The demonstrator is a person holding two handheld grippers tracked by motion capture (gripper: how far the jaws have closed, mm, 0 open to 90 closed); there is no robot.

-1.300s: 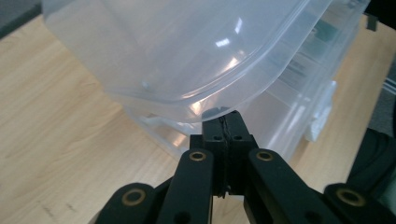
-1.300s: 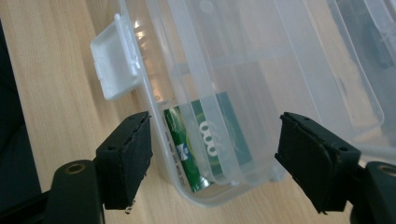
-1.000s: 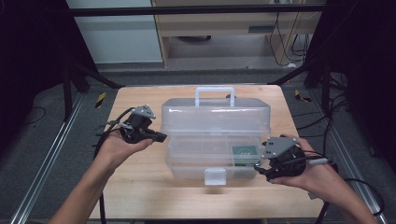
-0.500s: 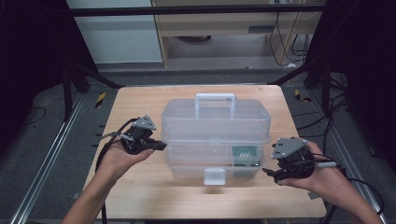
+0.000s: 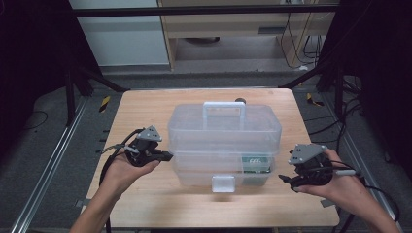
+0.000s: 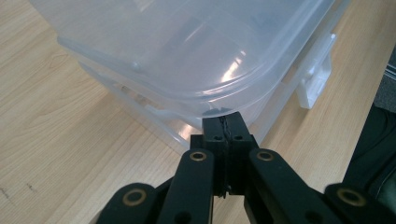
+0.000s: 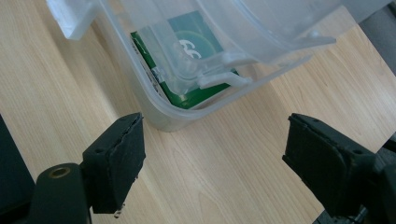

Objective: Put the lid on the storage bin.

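A clear plastic toolbox (image 5: 223, 141) with a white handle (image 5: 223, 108) and a white front latch (image 5: 223, 183) stands mid-table, lid down. A green item (image 5: 256, 164) lies inside at its front right corner (image 7: 187, 51). My left gripper (image 5: 167, 156) is shut with nothing between its jaws. Its tips (image 6: 226, 128) sit right at the box's left side, just under the lid rim (image 6: 187, 93); I cannot tell whether they touch. My right gripper (image 5: 286, 179) stands open a short way off the box's front right corner (image 7: 163, 119), with bare wood between its fingers (image 7: 116, 158).
The wooden table (image 5: 141, 111) has bare room left, right and in front of the box. A small dark object (image 5: 239, 101) lies behind the handle. Metal frame rails (image 5: 53, 160) run along the left, and cables (image 5: 340, 126) trail on the floor at the right.
Both hands have come lower in the high view, toward the table's near edge. The right gripper has drawn rightward, off the box's front corner. The left gripper stays shut.
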